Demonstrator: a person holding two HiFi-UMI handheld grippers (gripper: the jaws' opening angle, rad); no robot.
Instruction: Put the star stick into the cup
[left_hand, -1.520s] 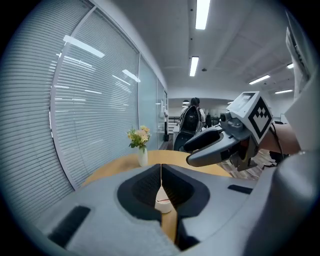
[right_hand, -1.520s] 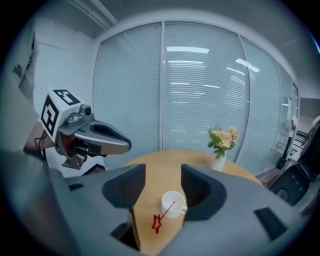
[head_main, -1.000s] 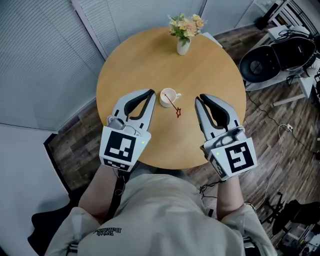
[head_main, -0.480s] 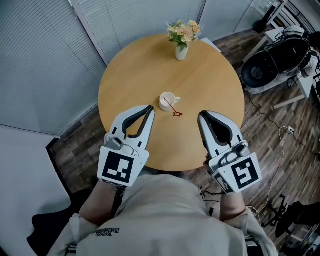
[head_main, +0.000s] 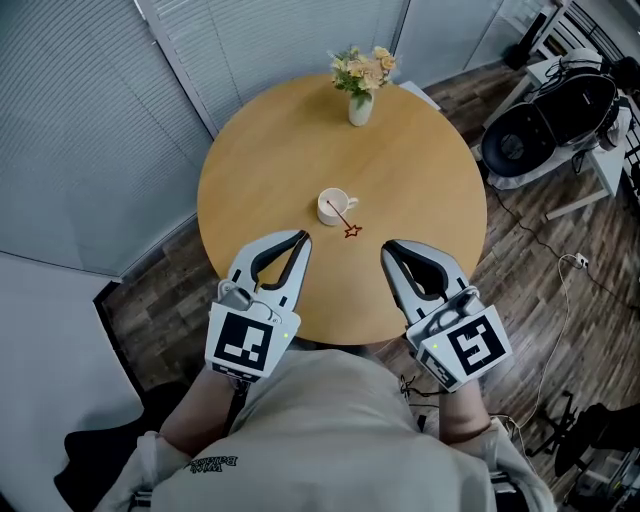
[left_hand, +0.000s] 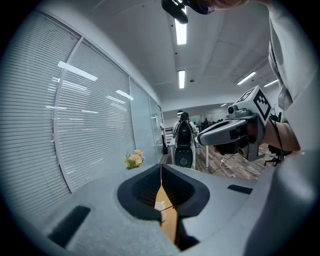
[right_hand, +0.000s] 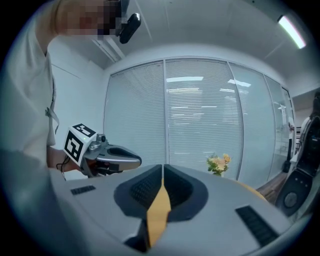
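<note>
The left tongs (head_main: 300, 238) and the right tongs (head_main: 386, 248) are both held pressed together and empty over the near edge of the round wooden desk (head_main: 430, 150). The thin red star stick (head_main: 345, 220) is seen ahead of and between their tips. Its plain end is inside the small white handled cup (head_main: 331, 208), and its star end is out beside the cup.

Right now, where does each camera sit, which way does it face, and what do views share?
Head view: on the person's head, facing steeply down at the round table, cup and star stick; shows left tool, right tool, chest.
Left gripper view: on the left tool, along its shut jaws toward the cup; right tool at right.
Right gripper view: on the right tool, along its shut jaws toward the blinds; left tool at left.
Shared: all three show the flowers.
</note>
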